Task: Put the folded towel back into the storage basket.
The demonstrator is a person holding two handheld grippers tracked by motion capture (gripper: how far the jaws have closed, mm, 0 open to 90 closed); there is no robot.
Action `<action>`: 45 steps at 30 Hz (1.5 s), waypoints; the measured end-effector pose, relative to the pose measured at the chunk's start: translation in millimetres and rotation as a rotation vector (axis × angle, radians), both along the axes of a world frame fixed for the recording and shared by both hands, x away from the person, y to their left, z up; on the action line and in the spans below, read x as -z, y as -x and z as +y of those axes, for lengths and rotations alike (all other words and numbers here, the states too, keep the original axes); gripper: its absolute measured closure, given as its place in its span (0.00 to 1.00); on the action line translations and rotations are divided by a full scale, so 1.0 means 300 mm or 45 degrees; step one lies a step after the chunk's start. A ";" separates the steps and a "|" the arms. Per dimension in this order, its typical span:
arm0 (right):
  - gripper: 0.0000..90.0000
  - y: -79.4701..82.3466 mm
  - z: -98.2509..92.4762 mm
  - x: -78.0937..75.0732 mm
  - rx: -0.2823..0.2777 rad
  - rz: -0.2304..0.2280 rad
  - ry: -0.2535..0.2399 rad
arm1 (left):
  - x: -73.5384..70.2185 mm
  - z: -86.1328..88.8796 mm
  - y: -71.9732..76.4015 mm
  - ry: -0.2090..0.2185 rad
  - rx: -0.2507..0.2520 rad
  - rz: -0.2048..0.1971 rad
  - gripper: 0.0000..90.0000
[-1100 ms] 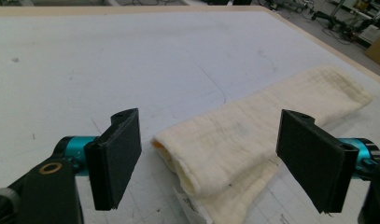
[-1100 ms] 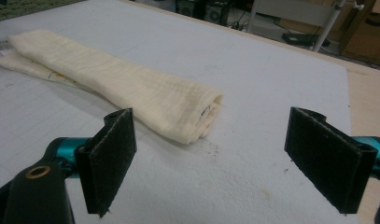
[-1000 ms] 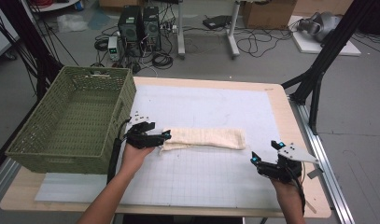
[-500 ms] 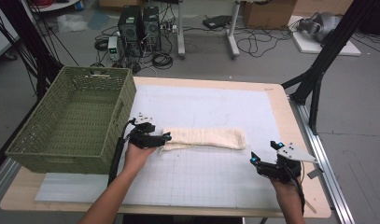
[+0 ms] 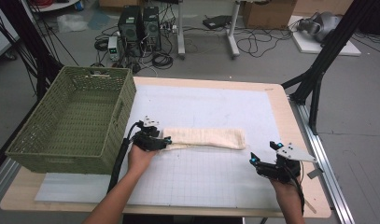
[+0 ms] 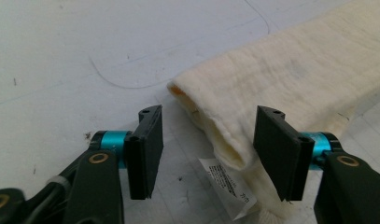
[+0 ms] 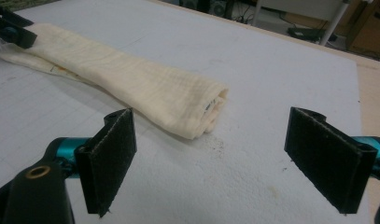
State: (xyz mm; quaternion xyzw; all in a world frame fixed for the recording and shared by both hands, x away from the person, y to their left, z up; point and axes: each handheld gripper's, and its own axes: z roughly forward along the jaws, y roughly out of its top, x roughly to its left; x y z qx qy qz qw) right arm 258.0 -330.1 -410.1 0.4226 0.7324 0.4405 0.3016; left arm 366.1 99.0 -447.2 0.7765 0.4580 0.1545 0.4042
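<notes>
cream folded cloth roll (image 5: 204, 138): long axis left–right on the surface | left tongs (image 6: 207, 151) at its near end, jaws just closing around it, not yet pinching | right tongs (image 7: 225, 158) released, near far end

Folded cloth (image 5: 206, 138) lies mid-mat (image 5: 215, 186); basket (image 5: 71, 121) left of it, on table (image 5: 295, 121).
</notes>
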 end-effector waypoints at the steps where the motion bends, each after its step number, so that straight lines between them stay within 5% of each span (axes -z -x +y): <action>1: 0.17 0.000 0.000 0.000 -0.001 0.003 0.001 | -0.001 -0.002 0.003 -0.008 0.008 -0.004 0.51; 9: 0.17 0.001 -0.001 0.001 0.005 0.004 -0.004 | -0.001 -0.015 0.006 0.044 0.061 0.038 0.80; 13: 0.17 -0.001 -0.001 0.002 0.002 0.004 -0.001 | -0.002 -0.022 0.012 0.041 0.086 0.020 0.91; 22: 0.17 -0.002 -0.002 -0.001 0.007 -0.001 -0.028 | -0.001 -0.011 0.031 0.064 0.126 -0.076 0.93; 31: 0.17 -0.025 0.009 0.008 0.006 0.040 -0.043 | -0.053 0.020 0.062 0.150 0.193 -0.182 0.93; 45: 0.17 -0.087 0.046 0.024 -0.011 0.072 -0.042 | -0.075 0.042 0.087 0.159 0.230 -0.230 0.93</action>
